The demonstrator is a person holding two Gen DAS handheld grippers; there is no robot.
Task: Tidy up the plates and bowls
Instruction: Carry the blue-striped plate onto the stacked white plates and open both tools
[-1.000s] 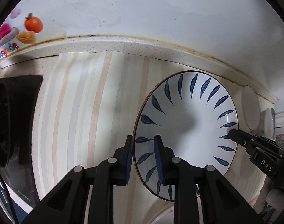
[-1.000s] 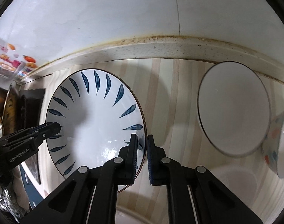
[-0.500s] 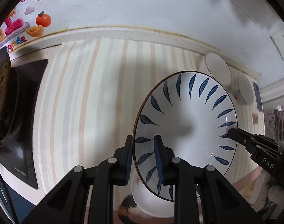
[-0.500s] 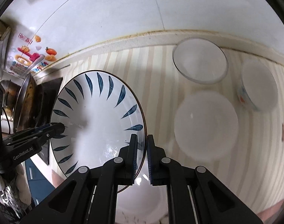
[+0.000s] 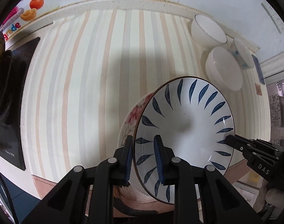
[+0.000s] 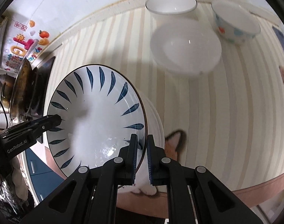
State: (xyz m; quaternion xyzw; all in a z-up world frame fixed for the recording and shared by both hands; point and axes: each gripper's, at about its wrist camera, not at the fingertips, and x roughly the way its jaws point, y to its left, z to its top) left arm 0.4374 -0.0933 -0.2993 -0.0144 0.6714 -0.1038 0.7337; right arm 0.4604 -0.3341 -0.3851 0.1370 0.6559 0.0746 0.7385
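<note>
We hold the blue-leaf plate (image 5: 186, 130) by both grippers: left gripper (image 5: 143, 158) clamped on its left rim, right gripper (image 6: 142, 152) clamped on its right rim, jaws nearly closed on the thin edge. Since 1 second ago the wall has receded and more striped counter (image 5: 82, 85) shows. A floral plate (image 5: 134, 115) now lies directly beneath the blue-leaf plate, previously unseen. 3 bowls sit beyond it near the wall: white bowl (image 6: 171, 4), wide white bowl (image 6: 185, 50), patterned bowl (image 6: 235, 22). Only the right view shows a cat-ear print (image 6: 174, 141) beside the floral plate.
</note>
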